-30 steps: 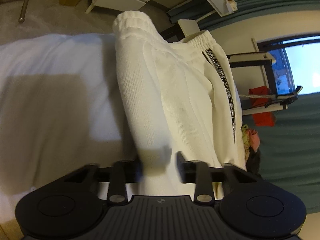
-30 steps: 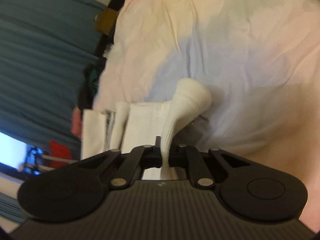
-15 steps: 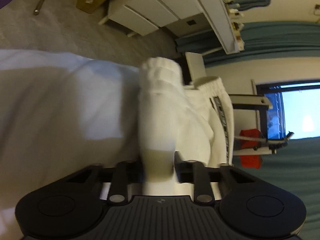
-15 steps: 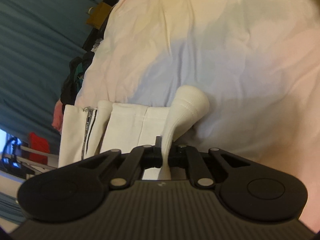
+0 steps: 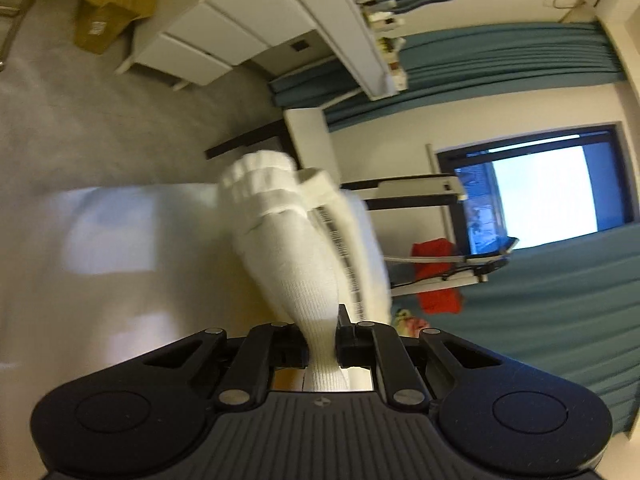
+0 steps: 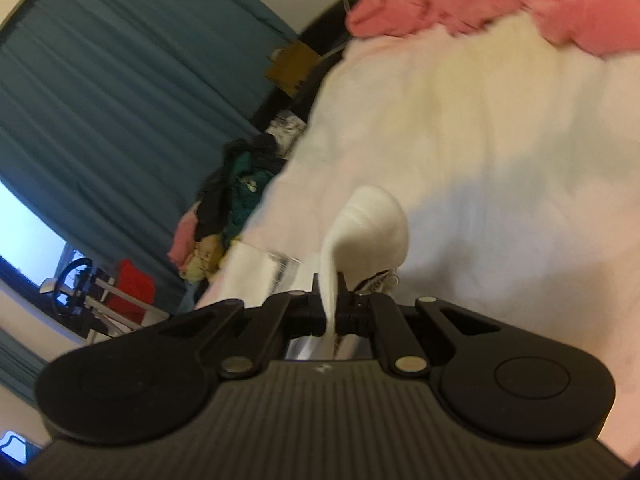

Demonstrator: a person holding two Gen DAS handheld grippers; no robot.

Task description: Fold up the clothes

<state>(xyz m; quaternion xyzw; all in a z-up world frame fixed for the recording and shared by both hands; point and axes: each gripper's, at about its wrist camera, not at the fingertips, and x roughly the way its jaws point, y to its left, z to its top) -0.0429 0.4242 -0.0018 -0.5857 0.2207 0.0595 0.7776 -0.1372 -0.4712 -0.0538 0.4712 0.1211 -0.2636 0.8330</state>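
White bedding [image 6: 500, 160] is spreading beneath white trousers [image 5: 304, 248]. Left gripper [image 5: 322, 338] and right gripper [image 6: 330, 314] are each pinching a bunch of the trousers, lifting them above the bed. Folding is looking unfinished: fabric is hanging, not lying flat.

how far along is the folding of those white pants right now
Mid-fold. The white sweatpants are already doubled lengthwise, a cuff on top. In hand: left gripper and right gripper are each shut on the fabric, lifted over the white bedsheet. Left: lay them down folded; a pink garment waits.
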